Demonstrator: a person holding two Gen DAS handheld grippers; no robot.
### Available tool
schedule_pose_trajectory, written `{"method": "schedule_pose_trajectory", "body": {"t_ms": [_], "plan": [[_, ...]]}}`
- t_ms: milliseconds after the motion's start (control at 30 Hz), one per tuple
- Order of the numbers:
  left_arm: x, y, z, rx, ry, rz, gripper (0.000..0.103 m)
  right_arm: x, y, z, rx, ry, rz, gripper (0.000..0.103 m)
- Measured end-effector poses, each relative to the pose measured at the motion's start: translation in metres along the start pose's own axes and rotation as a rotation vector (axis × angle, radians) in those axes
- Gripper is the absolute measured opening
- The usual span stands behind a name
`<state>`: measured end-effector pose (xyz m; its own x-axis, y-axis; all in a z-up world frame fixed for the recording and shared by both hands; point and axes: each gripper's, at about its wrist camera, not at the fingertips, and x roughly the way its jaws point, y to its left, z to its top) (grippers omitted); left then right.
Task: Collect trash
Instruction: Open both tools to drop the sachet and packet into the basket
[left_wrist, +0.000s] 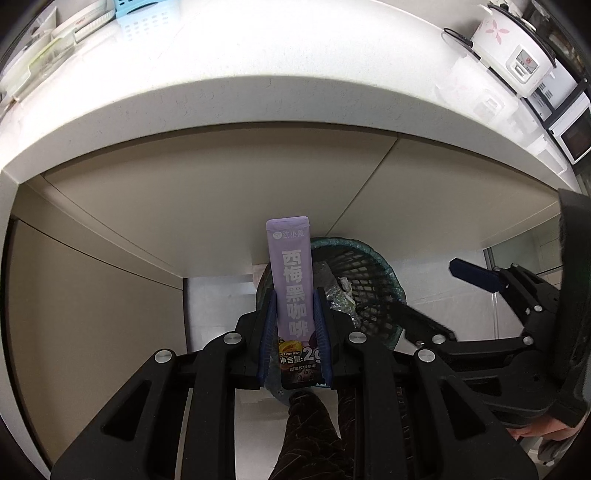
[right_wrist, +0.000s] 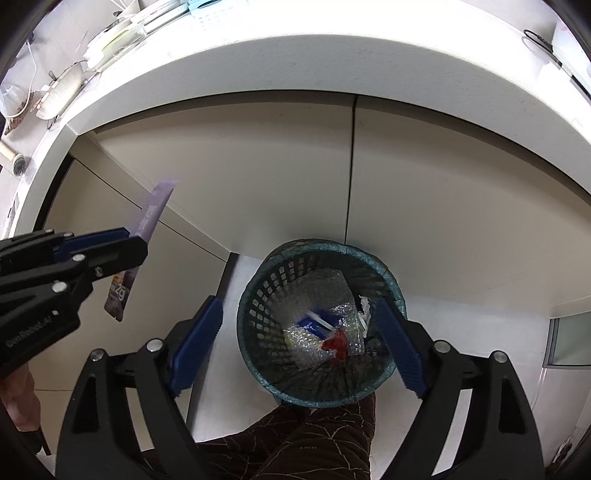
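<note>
We hold in our left claw (left_wrist: 293, 325) a long purple coffee sachet with white Chinese letters (left_wrist: 291, 280); the two blue pads are closed on its lower half and the sachet stands straight up between them. Our right claw (right_wrist: 295, 347) is wide open and holds nothing, with its pads spread on both sides of the round dark-green plastic mesh trash basket (right_wrist: 258, 295) on the floor below. In the right wrist view the sachet (right_wrist: 153, 214) is at about 9 o'clock from the basket, so it is off to the side of the opening and not above it. Inside the basket we see clear bubble wrap (right_wrist: 321, 314), a blue and white wrapper (right_wrist: 314, 323) and a small red scrap (right_wrist: 336, 343), so we judge that part of the collecting is already done; this sachet is not yet dropped in. What is left, as we think, is to bring the left claw toward 3 o'clock over the rim and open it. The white desk (left_wrist: 221, 110) edge and the beige cabinet doors (right_wrist: 258, 166) are close behind the basket. Our leg in dark patterned trousers (right_wrist: 295, 435) is at 6 o'clock, touching or nearly touching the basket. On the desk, far at 1 o'clock in the left view, stands a white rice cooker with pink flowers (left_wrist: 513, 48).
</note>
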<state>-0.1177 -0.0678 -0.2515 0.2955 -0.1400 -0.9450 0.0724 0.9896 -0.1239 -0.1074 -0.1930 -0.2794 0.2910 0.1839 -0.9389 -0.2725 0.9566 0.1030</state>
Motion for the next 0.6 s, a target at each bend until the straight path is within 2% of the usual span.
{"method": "schedule_pose_trajectory", "body": {"t_ms": [133, 600], "plan": [[0.017, -0.007, -0.003, 0.004, 0.022, -0.006, 0.020, -0.012, -0.007, 0.000, 0.017, -0.021, -0.018, 0.082], [0.068, -0.050, -0.016, 0.105, 0.087, -0.063, 0.020, -0.073, -0.068, -0.001, 0.154, -0.116, -0.096, 0.084]]}}
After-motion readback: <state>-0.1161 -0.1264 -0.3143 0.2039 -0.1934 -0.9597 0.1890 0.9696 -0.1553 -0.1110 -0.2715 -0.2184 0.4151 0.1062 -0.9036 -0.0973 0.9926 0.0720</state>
